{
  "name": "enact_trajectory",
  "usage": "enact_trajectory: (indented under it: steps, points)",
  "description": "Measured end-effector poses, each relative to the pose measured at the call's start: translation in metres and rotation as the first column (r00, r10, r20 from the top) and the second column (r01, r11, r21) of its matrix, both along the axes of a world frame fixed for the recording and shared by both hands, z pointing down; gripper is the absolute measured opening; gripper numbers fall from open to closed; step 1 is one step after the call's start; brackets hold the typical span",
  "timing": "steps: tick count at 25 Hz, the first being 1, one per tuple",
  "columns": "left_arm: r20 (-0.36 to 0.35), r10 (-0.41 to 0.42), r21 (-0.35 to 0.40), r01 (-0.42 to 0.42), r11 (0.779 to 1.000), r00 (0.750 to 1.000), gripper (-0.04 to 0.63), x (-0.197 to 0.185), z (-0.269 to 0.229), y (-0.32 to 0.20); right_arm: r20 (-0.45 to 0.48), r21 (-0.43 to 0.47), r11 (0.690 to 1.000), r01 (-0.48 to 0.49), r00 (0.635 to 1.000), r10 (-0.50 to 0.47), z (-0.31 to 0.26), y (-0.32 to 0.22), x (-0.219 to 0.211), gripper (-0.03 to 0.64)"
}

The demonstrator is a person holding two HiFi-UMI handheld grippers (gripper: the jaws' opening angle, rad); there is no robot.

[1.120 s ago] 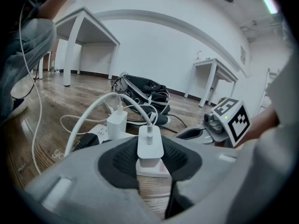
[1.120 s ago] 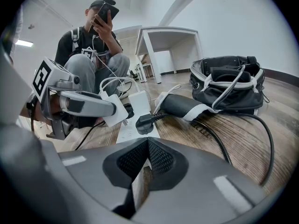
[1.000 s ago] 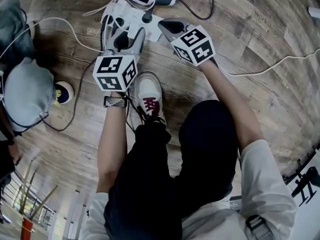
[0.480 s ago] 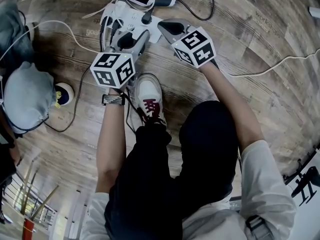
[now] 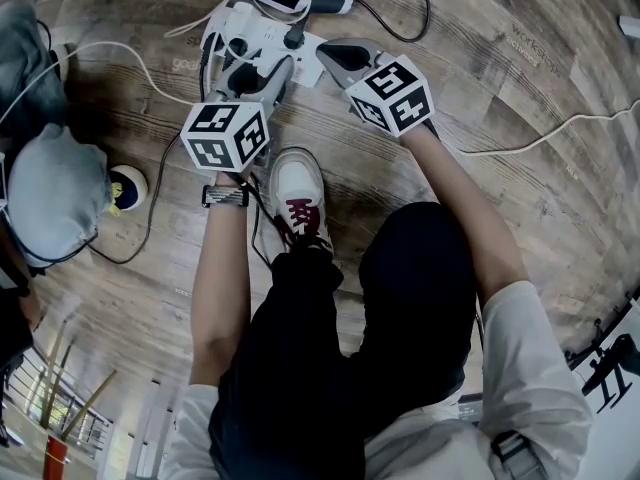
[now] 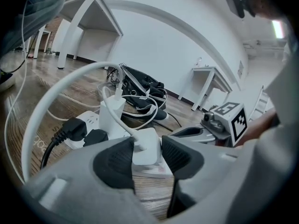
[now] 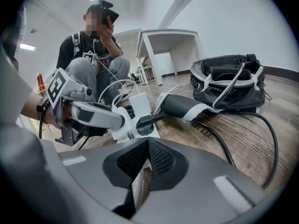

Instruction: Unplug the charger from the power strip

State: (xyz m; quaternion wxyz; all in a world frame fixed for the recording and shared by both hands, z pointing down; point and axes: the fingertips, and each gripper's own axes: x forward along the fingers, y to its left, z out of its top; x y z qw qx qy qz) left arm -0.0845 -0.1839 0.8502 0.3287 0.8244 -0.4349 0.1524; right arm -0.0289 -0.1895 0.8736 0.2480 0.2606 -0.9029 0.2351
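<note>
One white charger (image 6: 147, 146) stands upright in the near end of the white power strip (image 6: 91, 120), not yet pulled. My left gripper (image 6: 148, 155) has the charger between its jaws. Those jaws have just been opening and now stand apart, one dark pad on either side of the charger's body. The pads are close against it but, as far as I can judge, not pressing. I read that as making room to seat the jaws around the plug, so the pull itself is yet to come: close first, then draw straight away from the strip.

My right gripper (image 7: 147, 143) has its jaws closed together with nothing in them. Its tips are down at the strip's near end, just beside the charger. I judge it is there to steady the strip, though I cannot tell whether it touches.

Compared with a second ago in the head view, the left gripper has edged a little toward the strip and its marker cube sits at a slightly different tilt. The right gripper and the strip have not shifted.

Further out, the charger's white cable (image 6: 56, 92) loops over two black plugs (image 6: 74, 127) seated in the strip.
</note>
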Motion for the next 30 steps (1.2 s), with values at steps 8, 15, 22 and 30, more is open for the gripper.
enact_trajectory:
  steps: [8, 15, 22, 30]
  points:
    - [0.072, 0.006, 0.036, -0.009, 0.999, 0.997, 0.227, -0.006, 0.002, -0.007, 0.004, -0.006, 1.000, -0.003, 1.000, 0.003, 0.000, 0.000, 0.001, 0.002]
    - [0.102, 0.023, 0.020, -0.025, 0.999, 0.995, 0.283, -0.008, 0.006, -0.004, 0.005, -0.008, 1.000, 0.000, 1.000, 0.000, 0.000, 0.000, 0.000, 0.002]
    - [0.088, 0.023, -0.009, -0.022, 1.000, 0.996, 0.313, -0.009, 0.011, 0.009, 0.006, -0.012, 1.000, -0.001, 1.000, 0.001, 0.000, 0.000, 0.001, 0.002]
    - [0.144, 0.047, -0.024, -0.044, 0.999, 0.988, 0.334, -0.009, 0.016, 0.015, 0.003, -0.015, 1.000, -0.003, 1.000, 0.003, -0.001, 0.000, 0.000, 0.002]
